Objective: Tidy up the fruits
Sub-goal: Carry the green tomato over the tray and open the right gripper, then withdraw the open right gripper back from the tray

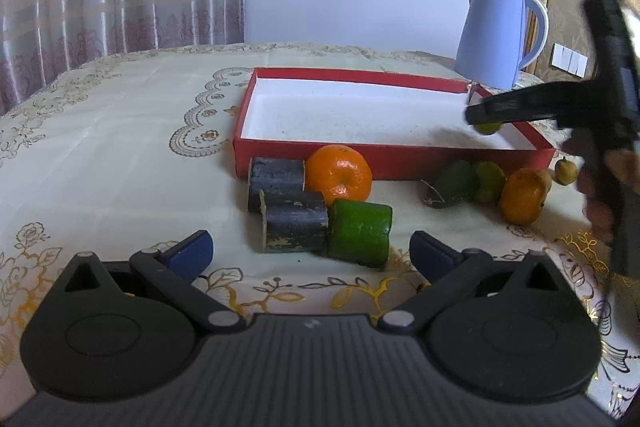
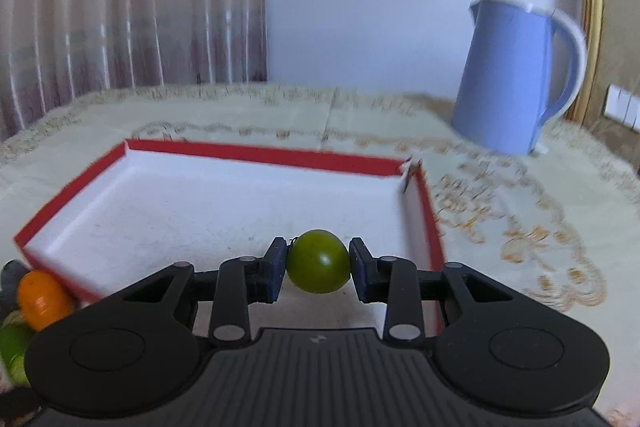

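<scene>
Pink curtains hung behind the bench (image 1: 120, 131) with its cream cloth. My right gripper (image 2: 318, 267) had its jaws closed on a small green fruit (image 2: 318, 262), held over the near right corner of the red tray (image 2: 256, 151). My left gripper (image 1: 310, 251) waited with jaws wide near an orange (image 1: 339, 173). I judged releasing the fruit came next.

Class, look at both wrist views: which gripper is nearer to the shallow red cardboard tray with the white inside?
Right. The right gripper hangs over the shallow red cardboard tray, clamping a small round green fruit. The left gripper is open, short of the tray, behind the fruit pile.
</scene>
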